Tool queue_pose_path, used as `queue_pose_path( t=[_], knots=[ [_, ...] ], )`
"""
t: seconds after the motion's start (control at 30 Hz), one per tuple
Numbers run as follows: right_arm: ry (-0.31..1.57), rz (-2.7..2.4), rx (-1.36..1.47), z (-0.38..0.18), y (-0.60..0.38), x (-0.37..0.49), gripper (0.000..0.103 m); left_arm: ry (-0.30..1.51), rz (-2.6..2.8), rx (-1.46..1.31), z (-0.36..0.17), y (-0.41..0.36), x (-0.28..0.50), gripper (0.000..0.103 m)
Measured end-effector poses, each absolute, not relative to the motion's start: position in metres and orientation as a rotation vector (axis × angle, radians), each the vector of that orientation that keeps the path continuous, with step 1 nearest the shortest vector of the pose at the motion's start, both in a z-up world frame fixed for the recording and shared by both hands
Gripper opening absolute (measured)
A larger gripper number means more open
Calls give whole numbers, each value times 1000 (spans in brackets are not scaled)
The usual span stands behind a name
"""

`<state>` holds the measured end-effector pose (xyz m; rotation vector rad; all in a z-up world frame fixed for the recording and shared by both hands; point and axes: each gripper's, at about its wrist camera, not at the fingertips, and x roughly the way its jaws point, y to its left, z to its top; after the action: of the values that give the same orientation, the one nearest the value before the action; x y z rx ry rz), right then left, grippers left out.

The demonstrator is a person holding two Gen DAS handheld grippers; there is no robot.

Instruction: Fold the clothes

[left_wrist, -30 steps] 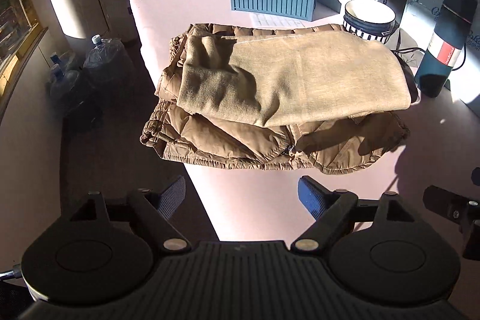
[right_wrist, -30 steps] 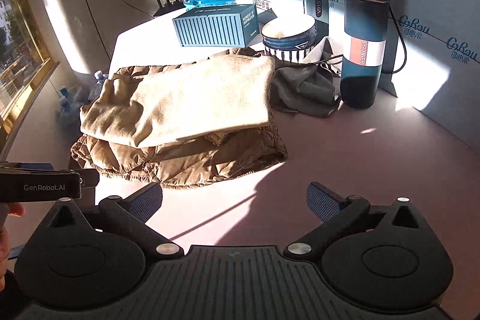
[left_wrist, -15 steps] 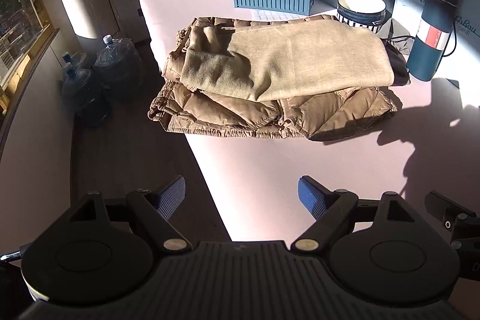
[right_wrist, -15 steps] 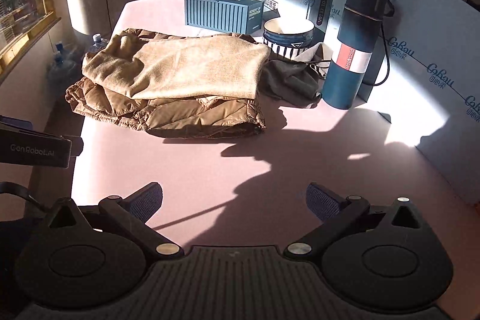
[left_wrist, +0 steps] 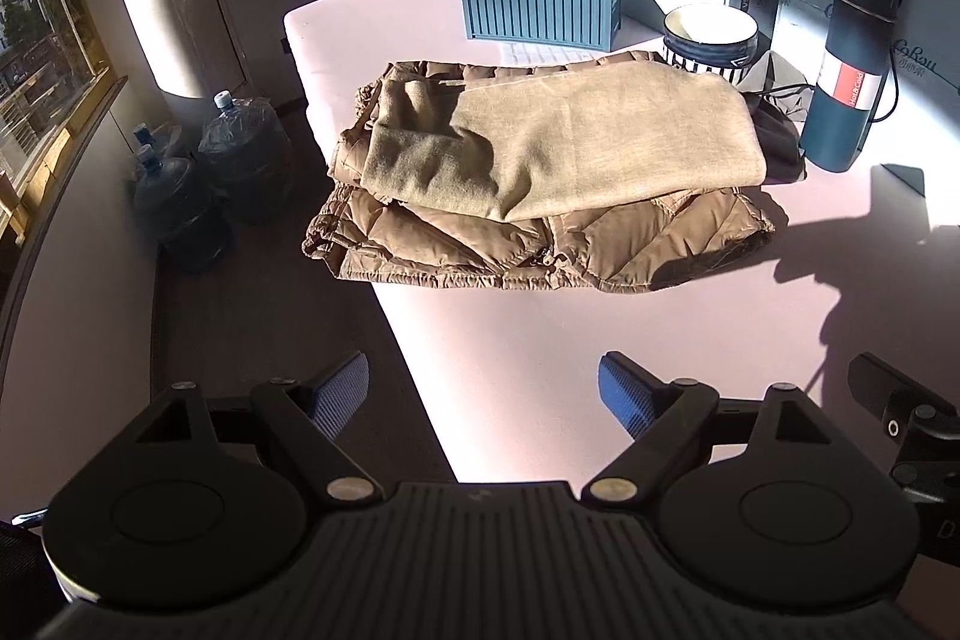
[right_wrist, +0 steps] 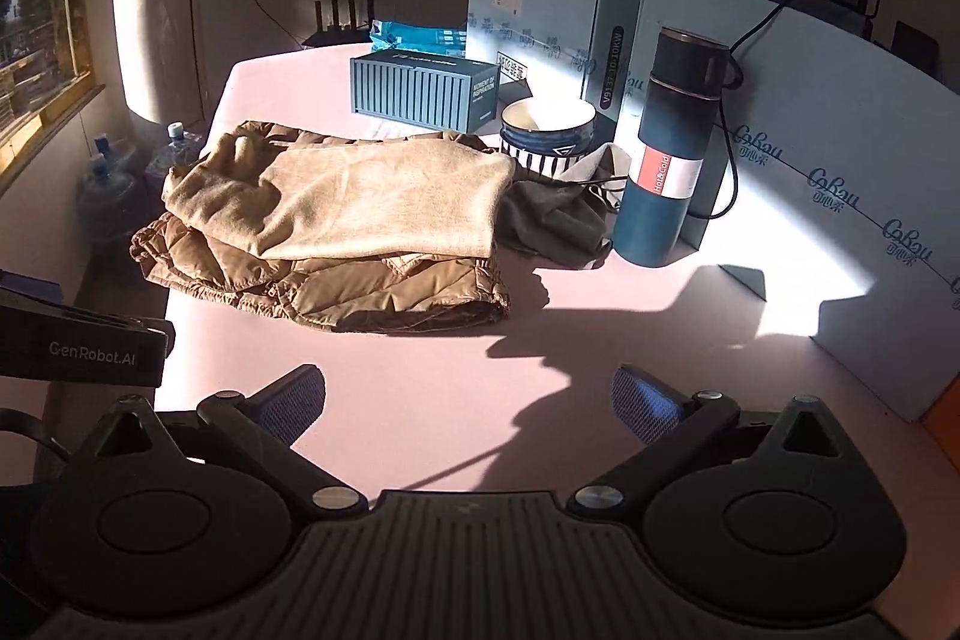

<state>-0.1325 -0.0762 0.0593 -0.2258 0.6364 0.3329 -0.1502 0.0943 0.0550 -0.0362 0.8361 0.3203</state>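
Note:
A folded beige cloth [left_wrist: 576, 148] [right_wrist: 360, 202] lies on top of a folded brown quilted jacket [left_wrist: 540, 250] [right_wrist: 372, 292] on the white table [left_wrist: 570, 358] [right_wrist: 450, 388], at its left edge. A dark grey garment [right_wrist: 552, 226] [left_wrist: 777, 142] lies bunched to the right of the pile. My left gripper [left_wrist: 483, 385] is open and empty, held back from the pile over the table's left edge. My right gripper [right_wrist: 468, 394] is open and empty above the table's near part, apart from the clothes.
A blue thermos [right_wrist: 672, 160], a striped bowl [right_wrist: 549, 133] and a blue container-shaped box [right_wrist: 423, 91] stand behind the pile. White cartons [right_wrist: 840, 196] line the right side. Water jugs [left_wrist: 198, 184] stand on the floor to the left.
Both grippers have drawn back and risen from the pile, which now looks farther away. The clothes have not moved. Both grippers stayed open.

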Motion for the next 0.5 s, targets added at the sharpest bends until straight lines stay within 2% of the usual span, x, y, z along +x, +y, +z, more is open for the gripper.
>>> queue_pose_path(
  t=[0.5],
  knots=[
    [719, 313, -314, 66, -104, -133, 103, 802, 261, -29, 60, 64, -143, 85]
  ],
)
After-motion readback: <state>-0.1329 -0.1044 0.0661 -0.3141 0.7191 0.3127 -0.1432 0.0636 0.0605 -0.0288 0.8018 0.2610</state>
